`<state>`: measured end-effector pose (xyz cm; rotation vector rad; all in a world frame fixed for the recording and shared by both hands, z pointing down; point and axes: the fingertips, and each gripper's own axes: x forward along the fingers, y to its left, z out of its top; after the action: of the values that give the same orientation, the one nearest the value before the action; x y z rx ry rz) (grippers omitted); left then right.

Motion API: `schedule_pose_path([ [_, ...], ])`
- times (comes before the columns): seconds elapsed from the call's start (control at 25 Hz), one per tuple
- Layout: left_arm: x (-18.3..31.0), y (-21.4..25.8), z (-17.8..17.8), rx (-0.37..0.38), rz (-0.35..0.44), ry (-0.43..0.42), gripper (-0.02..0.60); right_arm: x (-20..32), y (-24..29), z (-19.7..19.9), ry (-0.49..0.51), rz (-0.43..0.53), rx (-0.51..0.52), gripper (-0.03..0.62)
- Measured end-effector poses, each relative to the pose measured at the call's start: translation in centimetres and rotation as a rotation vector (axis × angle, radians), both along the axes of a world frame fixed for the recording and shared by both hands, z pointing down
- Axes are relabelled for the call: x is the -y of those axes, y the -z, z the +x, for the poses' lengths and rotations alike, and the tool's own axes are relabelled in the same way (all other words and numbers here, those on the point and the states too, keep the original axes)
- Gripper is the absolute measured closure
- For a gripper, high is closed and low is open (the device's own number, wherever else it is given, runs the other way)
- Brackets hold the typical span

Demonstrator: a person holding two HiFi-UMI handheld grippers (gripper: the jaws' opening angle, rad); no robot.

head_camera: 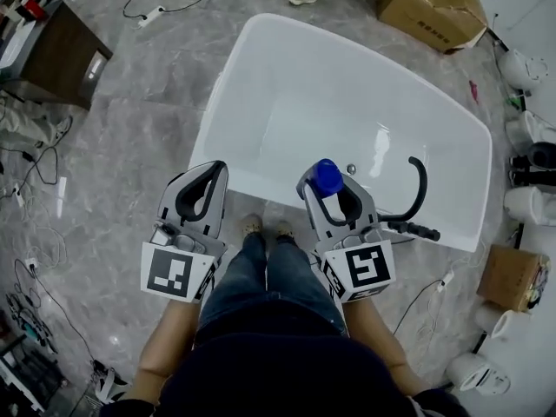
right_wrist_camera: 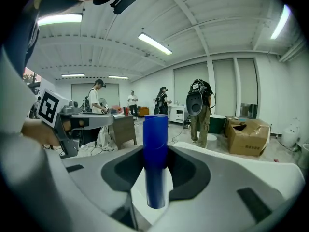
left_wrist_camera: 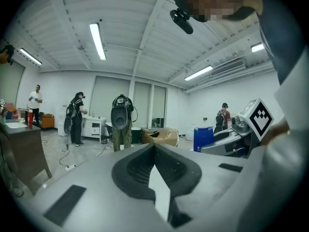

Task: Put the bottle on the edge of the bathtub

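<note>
A white bathtub (head_camera: pixel 228 102) lies on the grey floor in front of the person's feet. My right gripper (head_camera: pixel 331 193) is shut on a blue bottle (head_camera: pixel 327 175), which stands upright between its jaws over the tub's near rim. In the right gripper view the blue bottle (right_wrist_camera: pixel 155 129) rises from between the dark pads of the right gripper (right_wrist_camera: pixel 155 150). My left gripper (head_camera: pixel 217 170) hangs to the left at the tub's near corner, with its jaws together and nothing in them. The left gripper view shows the left gripper (left_wrist_camera: pixel 155 151) with its tips meeting.
A black curved faucet (head_camera: pixel 419 194) stands on the tub's near right rim. A cardboard box (head_camera: pixel 430 9) sits beyond the tub, a brown desk (head_camera: pixel 61 55) at the far left. Cables cross the floor (head_camera: pixel 104 163). White fixtures (head_camera: pixel 526 202) line the right side. Several people stand in the room.
</note>
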<state>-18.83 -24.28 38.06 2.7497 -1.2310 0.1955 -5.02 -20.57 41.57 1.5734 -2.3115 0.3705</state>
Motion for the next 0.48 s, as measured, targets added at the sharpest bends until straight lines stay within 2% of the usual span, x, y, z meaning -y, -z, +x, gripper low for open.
schedule_pose_path([
  [0.2,-0.5,-3.1,2.3,0.005,-0.060,-0.049,0.560,-1.4,-4.3,1.1,-0.017,-0.077,-0.011,0.430],
  [0.48,-1.4,-7.8,3.1,0.027,-0.115,-0.076,0.560,-1.9,-11.9,0.4,0.038,-0.135,-0.023,0.430],
])
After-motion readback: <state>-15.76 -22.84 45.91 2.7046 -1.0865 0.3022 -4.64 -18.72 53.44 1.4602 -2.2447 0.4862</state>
